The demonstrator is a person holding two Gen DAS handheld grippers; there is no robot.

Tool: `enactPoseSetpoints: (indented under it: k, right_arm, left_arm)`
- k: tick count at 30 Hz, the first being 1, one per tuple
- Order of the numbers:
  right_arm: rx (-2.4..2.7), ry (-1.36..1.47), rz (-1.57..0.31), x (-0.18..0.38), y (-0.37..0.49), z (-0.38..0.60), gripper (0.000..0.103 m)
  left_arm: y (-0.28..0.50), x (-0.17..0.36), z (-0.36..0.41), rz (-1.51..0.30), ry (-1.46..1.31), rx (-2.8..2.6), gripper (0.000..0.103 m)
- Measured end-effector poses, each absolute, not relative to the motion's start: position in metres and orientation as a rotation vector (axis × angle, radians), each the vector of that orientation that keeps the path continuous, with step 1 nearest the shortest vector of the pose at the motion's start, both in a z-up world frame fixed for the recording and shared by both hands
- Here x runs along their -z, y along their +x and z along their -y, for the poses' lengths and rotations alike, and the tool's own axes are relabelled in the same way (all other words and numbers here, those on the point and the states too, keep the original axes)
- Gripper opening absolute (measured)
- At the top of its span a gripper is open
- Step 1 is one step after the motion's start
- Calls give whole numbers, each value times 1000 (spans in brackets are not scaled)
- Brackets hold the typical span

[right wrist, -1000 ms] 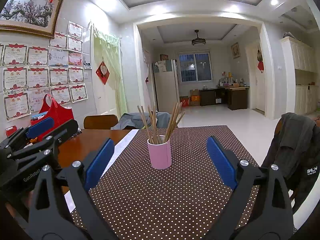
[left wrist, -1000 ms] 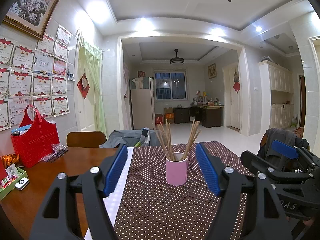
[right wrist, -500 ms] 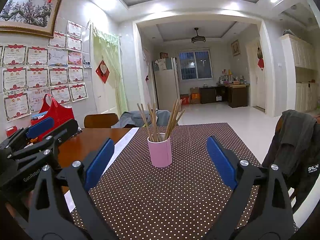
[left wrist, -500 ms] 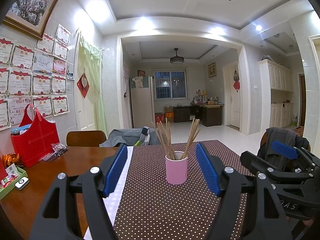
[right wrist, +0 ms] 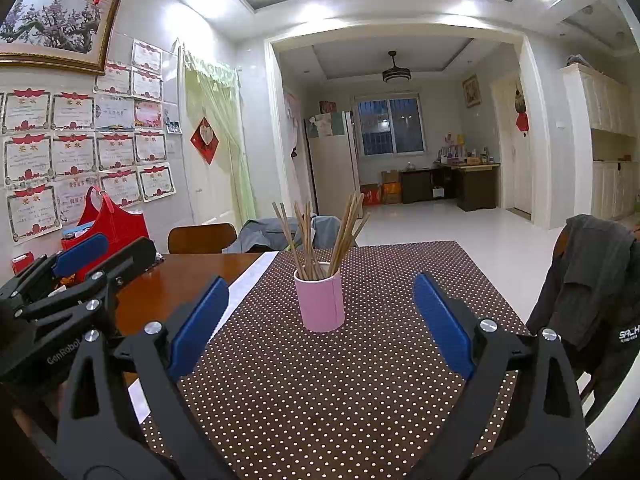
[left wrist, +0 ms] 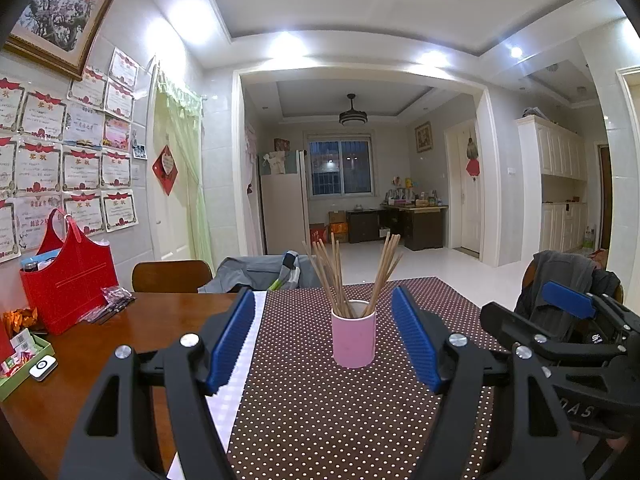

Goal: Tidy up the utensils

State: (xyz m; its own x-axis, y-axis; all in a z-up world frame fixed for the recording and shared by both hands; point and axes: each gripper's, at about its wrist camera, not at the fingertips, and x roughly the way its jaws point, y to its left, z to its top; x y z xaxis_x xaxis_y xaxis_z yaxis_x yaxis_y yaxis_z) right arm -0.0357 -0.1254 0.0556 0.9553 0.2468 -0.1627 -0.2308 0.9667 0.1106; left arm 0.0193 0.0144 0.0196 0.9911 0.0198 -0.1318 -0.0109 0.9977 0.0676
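Note:
A pink cup (left wrist: pixel 353 338) stands upright on the brown dotted tablecloth (left wrist: pixel 320 420), holding several wooden chopsticks (left wrist: pixel 332 276). It also shows in the right wrist view (right wrist: pixel 320 302) with the chopsticks (right wrist: pixel 316 240). My left gripper (left wrist: pixel 324 340) is open and empty, a short way in front of the cup. My right gripper (right wrist: pixel 320 324) is open wide and empty, also short of the cup. The right gripper shows at the right edge of the left wrist view (left wrist: pixel 560 320); the left gripper shows at the left of the right wrist view (right wrist: pixel 76 264).
A red bag (left wrist: pixel 68 280) and small packets stand on the bare wooden table (left wrist: pixel 132 332) at left. A green tray (left wrist: pixel 20 360) sits at the left edge. Chairs with clothes draped over them stand behind (left wrist: pixel 256 272) and at right (right wrist: pixel 592 280).
The views rose and shifted only very slightly; both grippers stay open and the cup has not moved.

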Motion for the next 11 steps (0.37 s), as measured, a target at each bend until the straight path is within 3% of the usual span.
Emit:
enactPoseSetpoints:
  k: [11]
  right_arm:
    - [-237,92,-260,-26,-98,65,92]
  left_arm:
    - [59,-5,-13,-219,89,-14,70]
